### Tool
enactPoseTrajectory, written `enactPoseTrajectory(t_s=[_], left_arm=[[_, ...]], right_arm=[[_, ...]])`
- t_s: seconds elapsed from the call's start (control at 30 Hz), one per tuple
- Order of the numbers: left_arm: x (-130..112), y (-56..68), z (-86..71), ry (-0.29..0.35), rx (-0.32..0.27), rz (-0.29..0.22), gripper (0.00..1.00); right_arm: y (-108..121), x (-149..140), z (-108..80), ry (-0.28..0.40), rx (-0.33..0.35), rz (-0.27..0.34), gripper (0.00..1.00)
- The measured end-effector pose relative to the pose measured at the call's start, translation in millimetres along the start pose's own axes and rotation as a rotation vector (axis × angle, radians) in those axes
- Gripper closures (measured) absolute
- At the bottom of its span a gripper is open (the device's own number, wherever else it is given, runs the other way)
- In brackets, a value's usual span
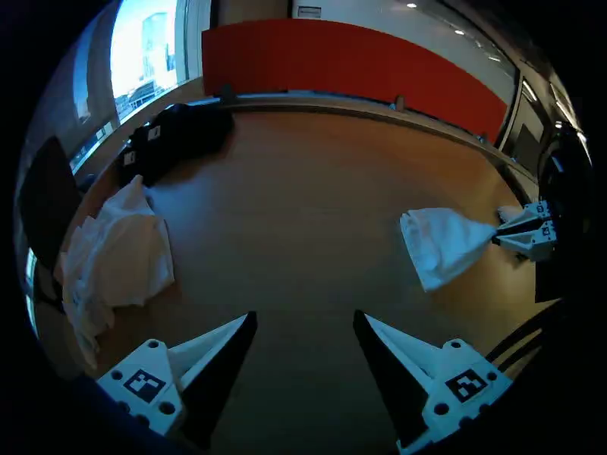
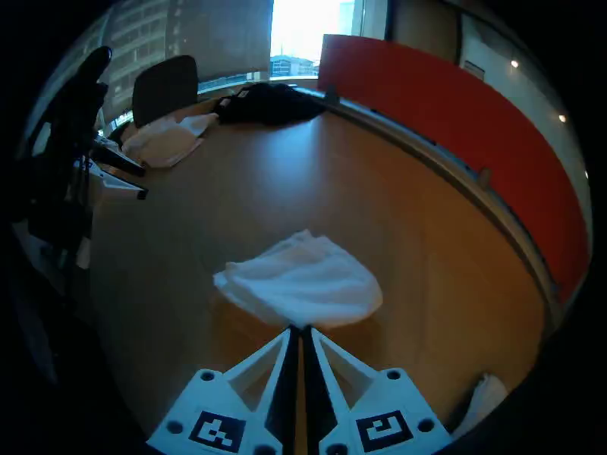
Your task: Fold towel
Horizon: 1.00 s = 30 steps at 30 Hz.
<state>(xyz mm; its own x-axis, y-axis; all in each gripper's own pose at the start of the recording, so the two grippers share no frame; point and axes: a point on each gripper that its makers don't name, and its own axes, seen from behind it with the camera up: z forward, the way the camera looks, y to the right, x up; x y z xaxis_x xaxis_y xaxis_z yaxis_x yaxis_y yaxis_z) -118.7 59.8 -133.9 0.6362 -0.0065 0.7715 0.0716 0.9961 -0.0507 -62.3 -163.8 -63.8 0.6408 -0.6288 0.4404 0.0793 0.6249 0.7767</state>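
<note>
Wooden table, red partition behind. Towel bunched mid-frame, near edge clamped in right gripper, likely for pulling flat. Left gripper apart, empty, bottom centre, ready for second corner. Spare cloth pile far left.

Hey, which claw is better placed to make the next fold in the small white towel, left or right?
Right, probably. The right claw is shut on a corner of the white towel, so it can carry it over. The left claw is open above bare table, apart from that towel.
</note>
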Motion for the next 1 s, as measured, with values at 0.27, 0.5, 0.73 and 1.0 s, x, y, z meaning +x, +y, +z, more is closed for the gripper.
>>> enactPoseTrajectory(t_s=[0.27,0.5,0.73,1.0], left_arm=[[7.8,3.2,-3.5,0.021,-0.012,0.005,0.06],[15.1,5.7,-7.9,0.040,-0.020,0.007,0.06],[20.5,9.7,-11.1,0.055,-0.032,0.008,0.06],[22.6,14.2,-11.3,0.058,-0.039,0.018,0.06]], right_arm=[[10.5,53.4,-14.4,0.071,-0.020,-0.057,0.95],[25.4,82.0,-33.4,0.122,-0.042,-0.052,0.95],[42.4,83.0,-53.8,0.129,-0.071,-0.043,0.95],[64.0,73.6,-71.3,0.125,-0.101,-0.031,0.95]])
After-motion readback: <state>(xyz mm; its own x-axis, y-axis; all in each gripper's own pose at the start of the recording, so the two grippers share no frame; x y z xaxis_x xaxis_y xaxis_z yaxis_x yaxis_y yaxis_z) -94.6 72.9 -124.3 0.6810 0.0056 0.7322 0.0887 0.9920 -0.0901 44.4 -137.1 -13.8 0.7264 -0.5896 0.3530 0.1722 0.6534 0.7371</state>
